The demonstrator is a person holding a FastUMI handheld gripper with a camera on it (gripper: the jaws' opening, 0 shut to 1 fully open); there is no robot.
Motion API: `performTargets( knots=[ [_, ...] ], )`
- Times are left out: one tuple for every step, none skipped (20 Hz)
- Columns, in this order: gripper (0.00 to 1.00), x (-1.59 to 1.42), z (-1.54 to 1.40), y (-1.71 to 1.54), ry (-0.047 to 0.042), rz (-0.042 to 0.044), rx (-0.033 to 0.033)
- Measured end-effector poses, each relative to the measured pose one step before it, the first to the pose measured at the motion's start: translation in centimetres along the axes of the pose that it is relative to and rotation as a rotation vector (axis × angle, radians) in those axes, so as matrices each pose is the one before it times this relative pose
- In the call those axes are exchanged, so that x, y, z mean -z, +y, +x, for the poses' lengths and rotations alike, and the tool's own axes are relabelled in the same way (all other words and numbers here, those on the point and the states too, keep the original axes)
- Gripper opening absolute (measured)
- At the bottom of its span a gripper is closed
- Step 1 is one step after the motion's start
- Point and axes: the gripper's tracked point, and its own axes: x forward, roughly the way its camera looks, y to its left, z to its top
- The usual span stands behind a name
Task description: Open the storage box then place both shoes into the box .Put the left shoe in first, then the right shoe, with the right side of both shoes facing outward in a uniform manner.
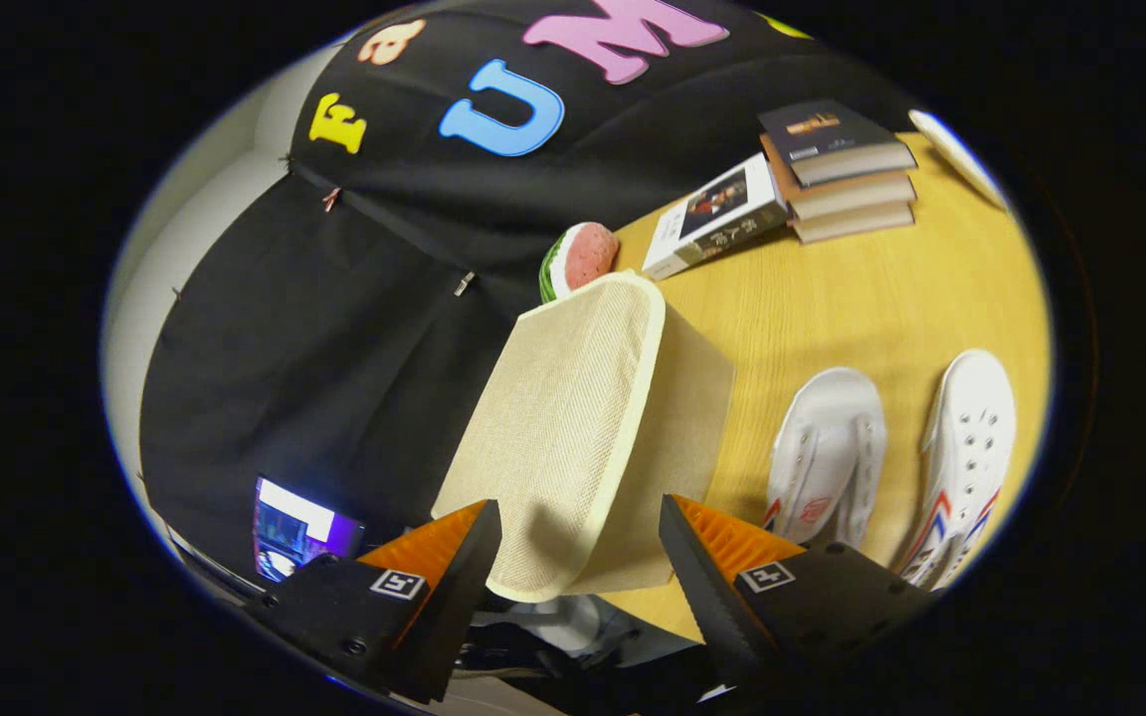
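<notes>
Wooden desk (832, 298) carries a closed fabric storage box (573, 438) just ahead of the wide-spread, empty tongs (581, 557), two white shoes (827, 452) lying off to their right.

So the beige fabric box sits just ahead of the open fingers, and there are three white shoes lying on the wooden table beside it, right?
Not quite: the gripper view shows two white shoes, not three, one shoe nearer the box and the other shoe beyond it. The rest holds: the beige fabric storage box sits just ahead of the open gripper, on the wooden table.
</notes>
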Motion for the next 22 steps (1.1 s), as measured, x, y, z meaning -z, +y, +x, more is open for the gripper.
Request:
performTargets(
  knots=[
    [0.98,0.618,0.563,-0.244,0.02588,0.04367,-0.01688],
    [0.98,0.520,0.473,-0.303,0.02756,0.03427,-0.01127],
    [0.98,0.384,0.302,0.032,0.02026,0.03124,-0.01968],
    [0.97,0.288,0.389,-0.108,0.01463,0.02962,-0.01714],
    [0.96,0.267,0.148,0.010,0.01197,0.03021,-0.01991],
    [0.96,0.037,0.179,0.053,0.00458,0.02522,-0.01802],
    [0.96,0.300,0.268,0.050,0.00842,0.02084,-0.01621],
    [0.96,0.009,0.218,0.272,0.00323,0.02442,-0.02794],
    [0.94,-0.040,0.540,0.508,0.00406,0.03105,-0.02545],
    [0.83,-0.160,0.186,0.095,0.00764,0.02233,-0.01250],
    [0.72,-0.118,0.158,-0.161,0.00655,0.01855,-0.01388],
    [0.59,0.113,0.312,0.306,0.00606,0.02002,-0.01901],
    [0.46,0.105,-0.537,0.637,-0.00387,0.00571,-0.01913],
    [0.34,-0.623,-0.264,0.488,-0.01976,-0.00391,-0.01064],
    [0.21,-0.252,0.027,0.056,-0.01765,-0.01727,0.01079],
    [0.09,0.048,-0.169,0.138,-0.00435,-0.03101,0.00415],
    [0.08,0.244,-0.119,-0.015,-0.00202,-0.02388,0.01302],
    [0.09,0.083,0.046,0.105,-0.00292,-0.01499,0.01412],
    [0.09,0.192,-0.036,0.207,-0.00291,-0.01886,0.01390],
    [0.09,0.116,-0.049,0.300,-0.00051,-0.01724,0.00855],
    [0.09,0.146,-0.212,0.612,-0.00361,-0.01276,-0.00131],
    [0.09,-0.131,-0.076,0.679,-0.00857,-0.00678,-0.00968]
  ],
)
